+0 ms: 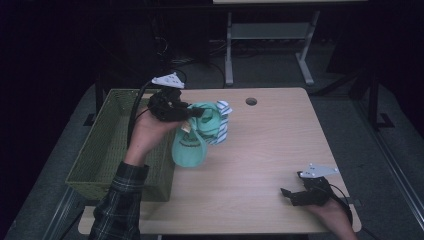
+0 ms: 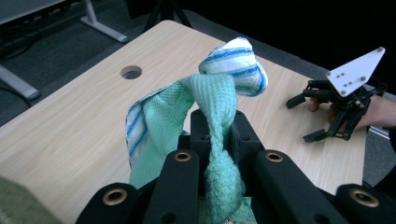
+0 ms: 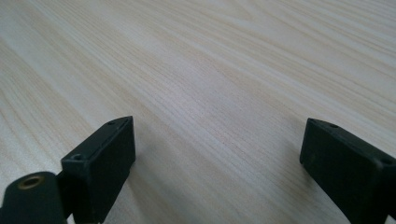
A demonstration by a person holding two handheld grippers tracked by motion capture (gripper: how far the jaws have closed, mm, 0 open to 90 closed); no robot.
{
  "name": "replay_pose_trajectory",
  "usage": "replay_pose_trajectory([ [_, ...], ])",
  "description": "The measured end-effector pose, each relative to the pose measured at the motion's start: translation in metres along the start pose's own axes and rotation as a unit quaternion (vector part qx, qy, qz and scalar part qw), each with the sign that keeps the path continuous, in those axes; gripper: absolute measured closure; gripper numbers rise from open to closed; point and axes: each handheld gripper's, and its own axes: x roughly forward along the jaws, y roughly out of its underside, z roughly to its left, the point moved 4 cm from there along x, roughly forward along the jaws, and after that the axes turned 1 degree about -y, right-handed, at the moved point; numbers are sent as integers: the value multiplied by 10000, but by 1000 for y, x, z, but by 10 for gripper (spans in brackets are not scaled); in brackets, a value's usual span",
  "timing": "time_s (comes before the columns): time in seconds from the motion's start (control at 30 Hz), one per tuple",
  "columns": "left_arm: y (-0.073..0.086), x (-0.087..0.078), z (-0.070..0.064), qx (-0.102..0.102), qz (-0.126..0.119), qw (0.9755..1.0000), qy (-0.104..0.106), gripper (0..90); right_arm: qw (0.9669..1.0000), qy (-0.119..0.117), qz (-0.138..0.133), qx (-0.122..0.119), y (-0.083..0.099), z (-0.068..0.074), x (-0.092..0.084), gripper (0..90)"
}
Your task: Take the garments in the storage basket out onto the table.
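Note:
My left gripper (image 1: 192, 114) is shut on a mint-green knitted cloth (image 1: 190, 145) bundled with a blue-and-white striped cloth (image 1: 222, 125). The bundle hangs off the table, just right of the basket's rim. In the left gripper view the green cloth (image 2: 217, 140) is pinched between the jaws and the striped cloth (image 2: 236, 63) bulges above them. My right gripper (image 1: 290, 196) rests low at the table's front right, open, with bare wood between its jaws (image 3: 217, 154). That right gripper (image 2: 303, 116) also appears far off in the left gripper view.
A green woven basket (image 1: 107, 145) stands along the table's left edge. The light wooden table (image 1: 270, 145) has a round cable hole (image 1: 251, 101) near its far edge. A desk frame stands on the floor behind (image 1: 270, 45).

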Motion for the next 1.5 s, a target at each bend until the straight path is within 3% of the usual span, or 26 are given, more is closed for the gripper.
replay_pose_trajectory([
  [0.5, 15, 46, -22, 21, 30, 9996, 283, 823, 10000, 2, 0, 1, 0, 0, 0, 100],
  [0.83, 27, 70, -32, -43, -75, 9992, 402, 821, 10000, 3, 1, 0, 0, 0, 0, 100],
  [1.23, 38, 104, -43, -63, -21, 9992, 403, 821, 10000, 2, -14, -32, 0, 0, 0, 100],
  [1.5, 53, 134, -51, -58, 121, 9985, 529, 820, 10000, 6, -11, -40, 0, -1, 0, 100],
])
